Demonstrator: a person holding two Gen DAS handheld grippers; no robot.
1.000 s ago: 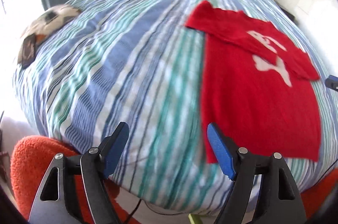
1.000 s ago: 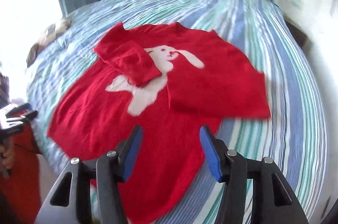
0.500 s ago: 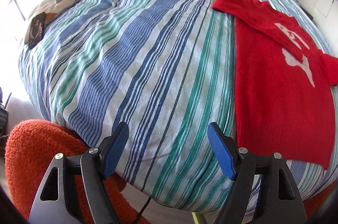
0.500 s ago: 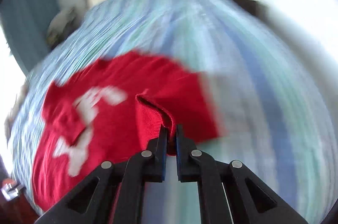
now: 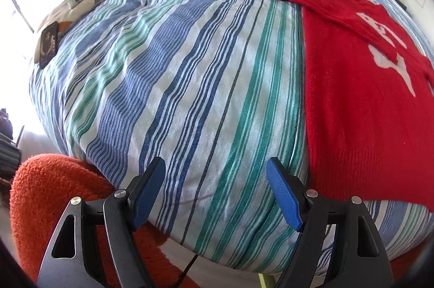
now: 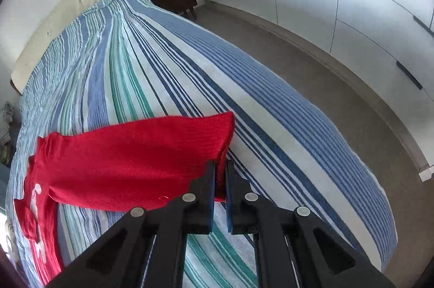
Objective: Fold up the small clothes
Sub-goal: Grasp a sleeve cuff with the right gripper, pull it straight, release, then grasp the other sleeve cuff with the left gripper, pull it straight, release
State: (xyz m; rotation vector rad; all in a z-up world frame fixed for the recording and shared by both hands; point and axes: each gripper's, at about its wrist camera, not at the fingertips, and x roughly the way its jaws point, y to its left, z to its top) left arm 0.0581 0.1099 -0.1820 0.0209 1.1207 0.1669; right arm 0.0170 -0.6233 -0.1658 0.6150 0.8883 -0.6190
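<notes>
A big bed (image 5: 176, 87) is covered by a sheet with blue, green and white stripes. A red sweater (image 5: 360, 108) with a white picture is laid flat on the bed at 3 o'clock in the left wrist view. One sleeve is folded across its front. A round, ball-patterned cushion (image 5: 81, 0) is seen at 10 o'clock, at the bed's edge, with a dark flat thing (image 5: 48, 45) just below it. A pale headboard (image 6: 81, 3) is found at 11 o'clock in the right wrist view.
</notes>
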